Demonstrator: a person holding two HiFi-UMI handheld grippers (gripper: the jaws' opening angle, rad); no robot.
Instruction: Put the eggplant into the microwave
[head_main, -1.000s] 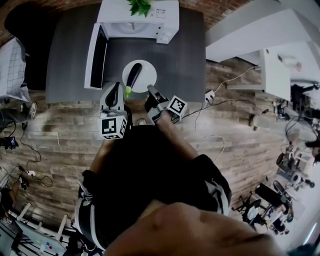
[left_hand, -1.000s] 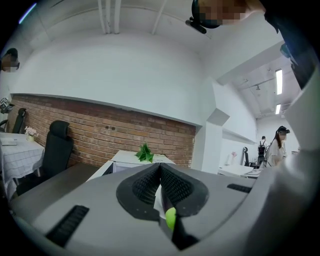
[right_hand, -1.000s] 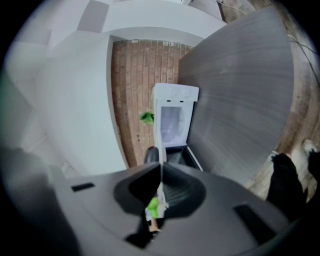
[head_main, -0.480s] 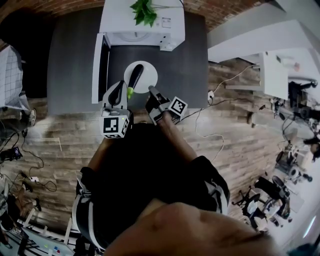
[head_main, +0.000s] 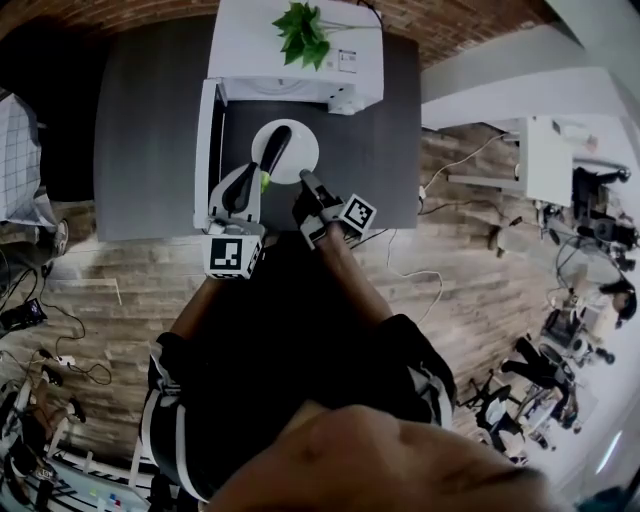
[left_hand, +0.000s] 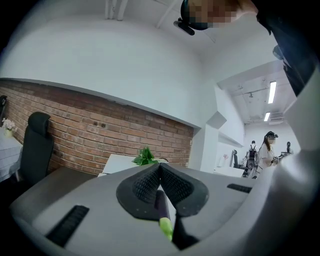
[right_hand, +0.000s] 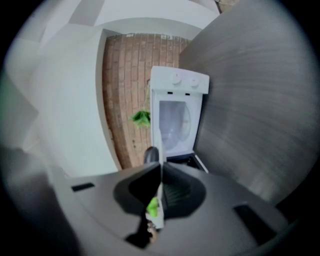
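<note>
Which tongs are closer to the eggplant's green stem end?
The left tongs. They grip the plate rim right beside the green stem of the eggplant. The right tongs grip the rim on the other side, farther from the stem.

Left gripper (head_main: 243, 180) in shot: smooth grey moulded shell, black ribbed pads (left_hand: 142, 192), dark rectangular slots sunk into the casing. Right gripper (head_main: 305, 180), same grey build with the same black lining. Each carries a white cube printed with black square markers (head_main: 228, 256). The wearer's in a black top (head_main: 290, 330), white stripes (head_main: 163, 420) running down both sides.
</note>
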